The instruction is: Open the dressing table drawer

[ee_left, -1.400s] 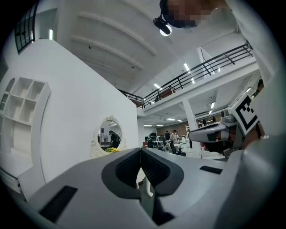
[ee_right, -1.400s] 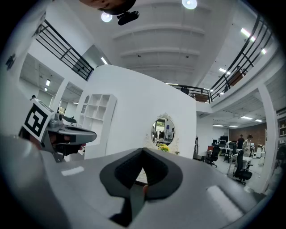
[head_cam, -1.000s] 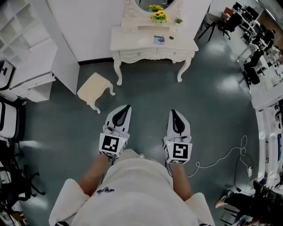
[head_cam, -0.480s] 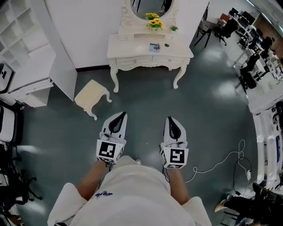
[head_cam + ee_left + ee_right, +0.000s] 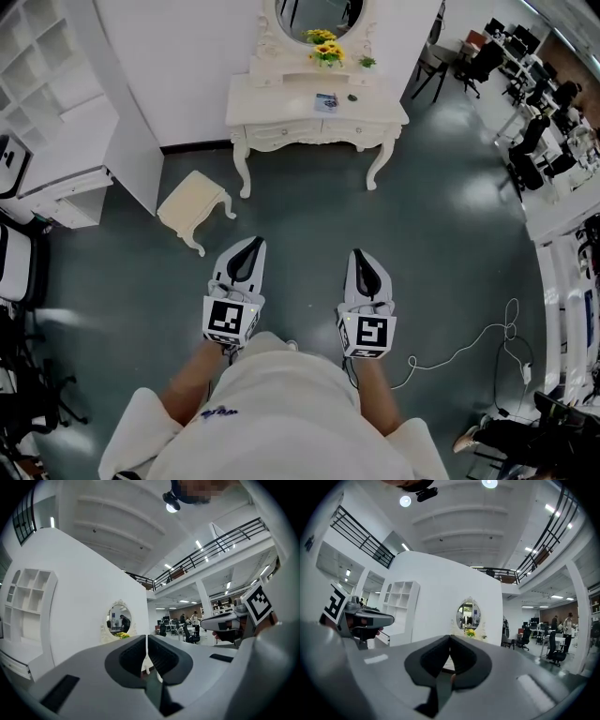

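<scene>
At far left stands a white shelf unit point(image 5: 56, 103), and just right of it a small cream stool point(image 5: 194, 201) on the grey floor. The left gripper point(image 5: 249, 246) is clenched on nothing, its jaws meeting with only air ahead. Beyond it, against the white wall, is the dressing table point(image 5: 281, 101) with mirror point(image 5: 314, 11) and flowers point(image 5: 323, 42). Its drawer point(image 5: 281, 131), in the front rail, looks closed and lies well apart from both grippers. The right gripper point(image 5: 362, 255) is likewise pressed shut and empty, and a cable point(image 5: 469, 342) trails on the floor to its right. Compared with a second ago, the table sits slightly higher in the head view and more of the mirror shows. The grippers have barely shifted, so the reach toward the drawer seems not yet begun.
</scene>
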A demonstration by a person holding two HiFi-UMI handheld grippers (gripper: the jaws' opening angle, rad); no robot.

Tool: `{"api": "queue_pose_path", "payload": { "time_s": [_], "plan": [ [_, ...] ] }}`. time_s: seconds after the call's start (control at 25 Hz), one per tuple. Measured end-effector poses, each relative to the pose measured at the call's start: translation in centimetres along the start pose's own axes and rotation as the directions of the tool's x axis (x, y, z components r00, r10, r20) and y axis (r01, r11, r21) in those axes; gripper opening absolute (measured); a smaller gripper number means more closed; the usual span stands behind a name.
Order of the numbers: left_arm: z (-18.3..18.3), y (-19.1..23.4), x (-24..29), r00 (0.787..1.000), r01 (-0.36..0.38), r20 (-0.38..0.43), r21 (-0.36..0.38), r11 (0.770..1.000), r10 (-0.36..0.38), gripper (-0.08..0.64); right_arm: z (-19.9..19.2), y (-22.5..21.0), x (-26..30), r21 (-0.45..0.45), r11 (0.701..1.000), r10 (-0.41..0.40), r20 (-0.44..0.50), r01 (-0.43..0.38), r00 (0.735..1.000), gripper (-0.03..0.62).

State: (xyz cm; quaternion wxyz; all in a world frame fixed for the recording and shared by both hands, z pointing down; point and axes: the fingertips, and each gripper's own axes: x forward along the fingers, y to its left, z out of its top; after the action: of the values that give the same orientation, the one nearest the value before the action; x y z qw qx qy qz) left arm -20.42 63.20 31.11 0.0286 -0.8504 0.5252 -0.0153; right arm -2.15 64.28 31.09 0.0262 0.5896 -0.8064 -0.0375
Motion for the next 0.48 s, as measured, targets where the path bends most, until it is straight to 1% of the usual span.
{"api": "queue_pose_path", "payload": {
  "time_s": [0.16,0.28,0.48],
  "plan": [
    [0.02,-0.07,-0.02,1.000,0.001,-0.001,0.000,1.000,-0.001,0.011,-0.10,0.15,0.00,-0.003,1.000,0.008,-0.004,-0.008,1.000,0.025],
    [-0.30,-0.12,0.01,1.000,0.004,-0.008,0.000,1.000,-0.004,0.012,-0.14,0.05,-0.06,-0.003,1.000,0.010,-0.007,-0.010,1.000,0.049],
    [-0.33,-0.23,0.14,1.000,0.003,-0.018,0.010,1.000,-0.003,0.078,-0.46,-0.32,-0.49,-0.007,1.000,0.006,-0.017,-0.006,1.000,0.076]
  ]
}}
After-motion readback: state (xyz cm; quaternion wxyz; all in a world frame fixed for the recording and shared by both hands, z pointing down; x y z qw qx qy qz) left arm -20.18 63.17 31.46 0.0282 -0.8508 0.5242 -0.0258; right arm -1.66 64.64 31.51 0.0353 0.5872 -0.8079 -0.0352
